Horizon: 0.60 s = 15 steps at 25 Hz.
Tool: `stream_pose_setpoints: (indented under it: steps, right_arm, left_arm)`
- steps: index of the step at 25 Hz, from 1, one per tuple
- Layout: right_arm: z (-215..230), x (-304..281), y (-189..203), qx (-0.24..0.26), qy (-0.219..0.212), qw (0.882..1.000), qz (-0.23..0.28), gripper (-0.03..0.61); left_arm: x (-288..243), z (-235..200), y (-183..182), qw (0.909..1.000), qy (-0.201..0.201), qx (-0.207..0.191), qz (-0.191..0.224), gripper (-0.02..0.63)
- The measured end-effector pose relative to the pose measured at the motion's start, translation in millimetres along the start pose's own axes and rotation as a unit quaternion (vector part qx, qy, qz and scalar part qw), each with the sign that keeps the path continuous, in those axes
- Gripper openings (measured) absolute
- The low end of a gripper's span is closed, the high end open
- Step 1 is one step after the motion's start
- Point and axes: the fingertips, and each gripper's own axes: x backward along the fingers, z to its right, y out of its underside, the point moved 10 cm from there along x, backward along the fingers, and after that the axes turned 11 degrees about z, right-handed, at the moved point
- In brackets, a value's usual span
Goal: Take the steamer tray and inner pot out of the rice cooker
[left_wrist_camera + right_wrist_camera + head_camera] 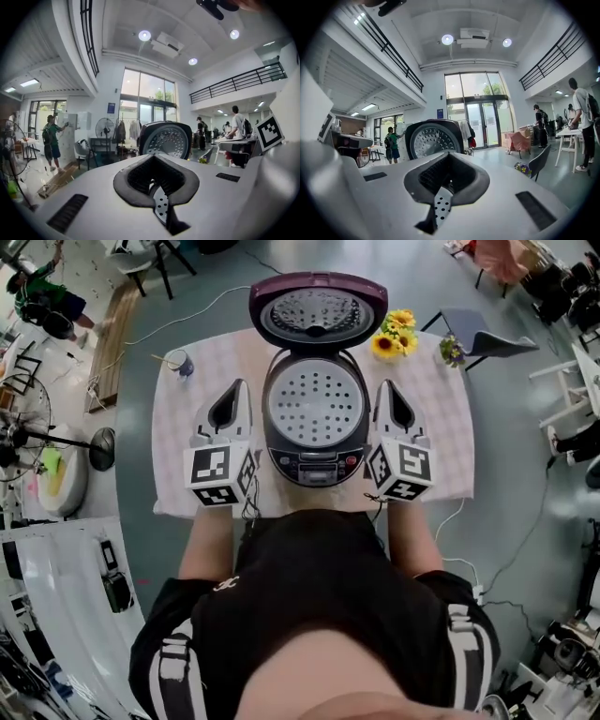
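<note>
The rice cooker (315, 418) stands open in the middle of the table, its purple lid (317, 307) tipped back. The perforated steamer tray (314, 407) lies inside the top of the pot; the inner pot beneath it is hidden. My left gripper (236, 388) lies shut just left of the cooker body, my right gripper (386, 388) shut just right of it, both pointing away from me with nothing held. In the left gripper view the lid (166, 137) rises beyond the shut left gripper (157, 157). The right gripper view shows the same lid (429, 138) past the shut right gripper (449, 154).
The table has a pale checked cloth (441, 427). A cup (180, 362) stands at the back left, sunflowers (394, 334) and small purple flowers (451, 350) at the back right. A chair (487, 338) is behind the table, a floor fan (56, 442) to the left.
</note>
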Motion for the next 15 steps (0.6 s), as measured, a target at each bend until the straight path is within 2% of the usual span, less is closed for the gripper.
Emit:
stream_pose_setpoints:
  steps: [6,12,14,15]
  right_arm:
    - [-4,0,-1,0.013,0.006,1.0,0.006,-0.003]
    - [-2,-2,-2,0.016,-0.012,1.0,-0.003,-0.003]
    - [-2,-3,-2,-0.005,-0.032,0.999,0.006,-0.002]
    - [-3,-4,-3,-0.019,-0.05,0.999,0.01,0.106]
  left_arm:
    - [-9,2,9,0.9996,0.028,0.007,0.002,0.002]
    - [-15,3,10,0.9991,0.034,0.024,-0.008,0.002]
    - [-15,3,12,0.9992,0.032,0.024,-0.004,0.003]
    - [-16,4,13,0.999,0.037,0.025,-0.001,0.018]
